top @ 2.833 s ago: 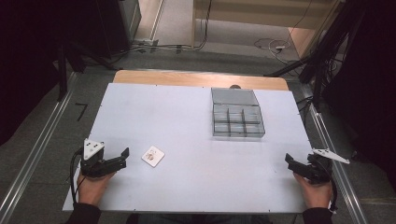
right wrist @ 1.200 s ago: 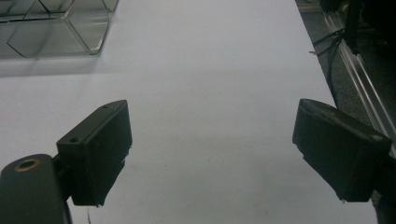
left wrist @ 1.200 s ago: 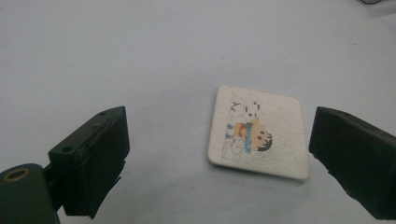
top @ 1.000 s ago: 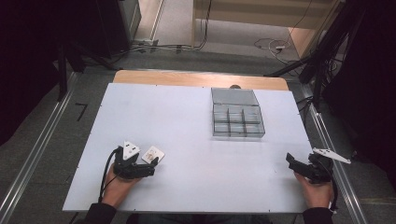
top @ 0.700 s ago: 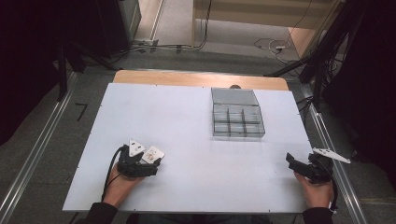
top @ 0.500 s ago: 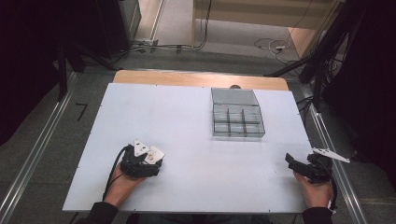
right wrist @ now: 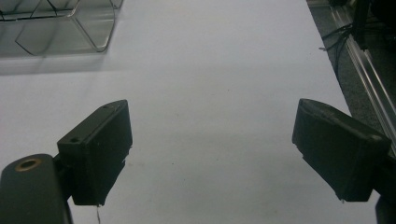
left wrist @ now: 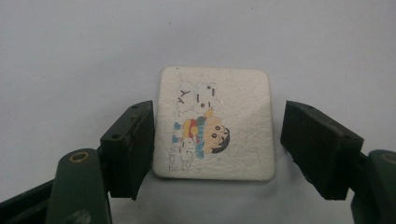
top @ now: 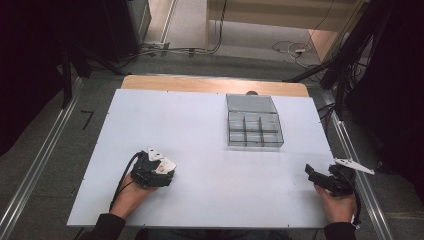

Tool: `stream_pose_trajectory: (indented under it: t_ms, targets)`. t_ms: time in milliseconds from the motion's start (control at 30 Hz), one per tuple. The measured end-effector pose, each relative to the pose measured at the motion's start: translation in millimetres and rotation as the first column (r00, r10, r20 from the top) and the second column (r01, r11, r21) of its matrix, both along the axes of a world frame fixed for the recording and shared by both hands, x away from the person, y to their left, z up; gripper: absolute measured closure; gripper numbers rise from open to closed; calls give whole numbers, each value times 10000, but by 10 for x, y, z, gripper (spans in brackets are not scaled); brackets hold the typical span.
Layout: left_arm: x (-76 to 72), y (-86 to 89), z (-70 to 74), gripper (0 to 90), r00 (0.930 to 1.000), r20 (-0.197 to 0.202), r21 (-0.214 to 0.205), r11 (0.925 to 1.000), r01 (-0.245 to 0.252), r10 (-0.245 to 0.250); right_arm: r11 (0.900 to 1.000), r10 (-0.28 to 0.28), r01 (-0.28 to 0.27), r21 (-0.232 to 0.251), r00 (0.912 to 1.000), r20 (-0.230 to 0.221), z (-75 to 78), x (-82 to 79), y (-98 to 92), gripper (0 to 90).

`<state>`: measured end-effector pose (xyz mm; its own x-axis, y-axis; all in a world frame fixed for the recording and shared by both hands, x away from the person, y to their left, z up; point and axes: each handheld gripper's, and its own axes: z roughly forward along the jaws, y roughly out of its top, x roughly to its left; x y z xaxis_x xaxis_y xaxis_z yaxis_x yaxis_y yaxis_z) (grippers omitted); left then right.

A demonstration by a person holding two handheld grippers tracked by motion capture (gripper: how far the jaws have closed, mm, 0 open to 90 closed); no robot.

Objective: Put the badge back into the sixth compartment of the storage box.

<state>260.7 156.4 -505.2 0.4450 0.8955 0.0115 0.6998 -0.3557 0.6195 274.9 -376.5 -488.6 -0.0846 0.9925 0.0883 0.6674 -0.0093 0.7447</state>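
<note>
Left hand-held gripper (left wrist: 217, 140): jaws just closing around the square white cartoon-printed card (left wrist: 215, 123), flat on the white counter (top: 200, 130); one pad touching, other apart. Right hand-held gripper (right wrist: 212, 154): jaws apart, empty.

A white worktop (top: 200, 130) is sitting on a grey floor (top: 60, 150), with metal rails (top: 30, 185) running along both sides. Cables (top: 290, 47) are trailing across the floor beyond it, and dark shadow is covering the far corners.

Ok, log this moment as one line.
left gripper: closing around cartoon card, right pad apart | right gripper: open, idle | compartment box: untouched
</note>
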Motion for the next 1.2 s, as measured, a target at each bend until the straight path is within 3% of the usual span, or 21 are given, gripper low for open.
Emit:
stream_pose_trajectory:
  t_ms: [133, 400, 733, 1200]
  targets:
    - [-2, -5, 12, 337, 10000, -4, 62, 10000, -18, 18, 10000, 1, -1, 76, 10000, -17, 7, -4, 7, 109]
    - [-15, -11, 17, 341, 9998, 164, -33, 10000, -84, 85, 9998, 68, -69, 180, 10000, 67, 29, -18, 7, 112]
    - [-49, -157, 159, 340, 9959, 851, -1176, 9922, 413, -313, 9991, 147, -158, 403, 9995, 286, 73, -47, 14, 113]
    - [67, -346, 254, 340, 9922, 1170, -1772, 9821, 645, -441, 9973, 459, -475, 566, 9985, 289, 107, -30, 81, 113]
